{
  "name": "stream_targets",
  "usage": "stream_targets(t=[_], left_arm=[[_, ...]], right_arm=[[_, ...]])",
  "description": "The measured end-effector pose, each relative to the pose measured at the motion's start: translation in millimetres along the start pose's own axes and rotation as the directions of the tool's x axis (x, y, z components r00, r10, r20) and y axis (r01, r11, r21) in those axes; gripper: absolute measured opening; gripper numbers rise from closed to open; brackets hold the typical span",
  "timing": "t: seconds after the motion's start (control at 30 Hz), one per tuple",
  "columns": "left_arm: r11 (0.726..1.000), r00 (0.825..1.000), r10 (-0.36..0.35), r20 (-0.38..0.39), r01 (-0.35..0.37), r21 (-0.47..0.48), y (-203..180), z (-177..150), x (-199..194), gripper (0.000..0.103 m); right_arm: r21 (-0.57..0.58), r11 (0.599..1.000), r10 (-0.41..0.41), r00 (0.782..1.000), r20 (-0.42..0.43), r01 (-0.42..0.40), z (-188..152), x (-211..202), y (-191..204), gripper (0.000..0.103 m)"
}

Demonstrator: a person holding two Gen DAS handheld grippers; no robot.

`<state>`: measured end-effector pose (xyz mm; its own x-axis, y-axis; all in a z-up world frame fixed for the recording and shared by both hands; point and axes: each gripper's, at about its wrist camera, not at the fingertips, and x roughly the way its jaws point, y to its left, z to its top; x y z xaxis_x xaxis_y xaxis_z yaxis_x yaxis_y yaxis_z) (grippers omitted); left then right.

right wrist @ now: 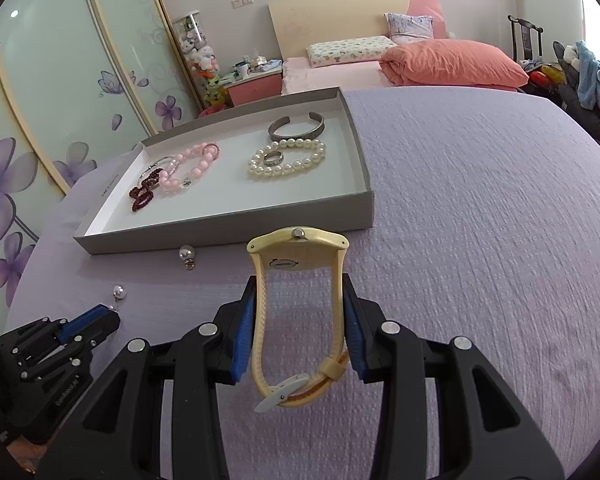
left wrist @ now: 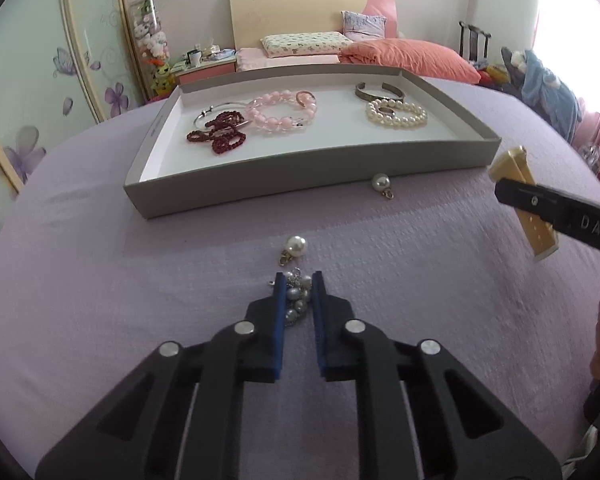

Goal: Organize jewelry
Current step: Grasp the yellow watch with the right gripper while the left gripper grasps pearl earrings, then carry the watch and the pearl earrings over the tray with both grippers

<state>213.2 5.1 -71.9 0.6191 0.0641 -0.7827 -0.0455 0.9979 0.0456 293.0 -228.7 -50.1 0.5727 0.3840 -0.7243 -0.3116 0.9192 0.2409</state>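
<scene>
My left gripper [left wrist: 299, 280] pinches the grey pearl cluster [left wrist: 299, 300] at lower centre on the purple cloth [left wrist: 420, 280]; my right gripper [right wrist: 300, 292] clamps the yellow watch [right wrist: 296, 280]; grey tray [left wrist: 300, 176] above.

Bracelets [left wrist: 282, 114] in tray [left wrist: 308, 178]; earring [left wrist: 381, 184] just before it

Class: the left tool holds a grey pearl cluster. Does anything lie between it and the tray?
Yes. A loose pearl charm lies just ahead of the left tool and its grey pearl cluster; another pearl charm rests against the tray wall, right of the path.
</scene>
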Motion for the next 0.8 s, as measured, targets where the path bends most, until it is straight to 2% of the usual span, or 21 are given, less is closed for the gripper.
stream_targets(t=[0.07,0.17,0.4,0.57,0.8], left_arm=[[1.0,1.0,0.008,0.0,-0.008,0.012,-3,0,0,0.009],[1.0,1.0,-0.018,0.001,0.018,0.005,2,-1,-1,0.008],[0.996,0.996,-0.081,0.021,0.082,-0.044,36,-15,-17,0.007],[0.992,0.992,-0.093,0.084,0.1,-0.078,59,-13,-43,0.007],[0.983,0.976,-0.125,0.179,0.147,-0.114,77,3,-81,0.007]], right_arm=[[-0.002,1.0,0.004,1.0,0.001,-0.004,0,-1,2,0.04],[-0.008,1.0,0.012,1.0,0.007,-0.012,-1,-5,5,0.04],[-0.014,1.0,0.026,0.999,0.032,-0.025,2,-14,8,0.04],[-0.031,0.998,0.048,0.998,0.049,-0.046,4,-21,18,0.04],[-0.061,0.996,0.076,0.994,0.078,-0.072,7,-34,34,0.04]])
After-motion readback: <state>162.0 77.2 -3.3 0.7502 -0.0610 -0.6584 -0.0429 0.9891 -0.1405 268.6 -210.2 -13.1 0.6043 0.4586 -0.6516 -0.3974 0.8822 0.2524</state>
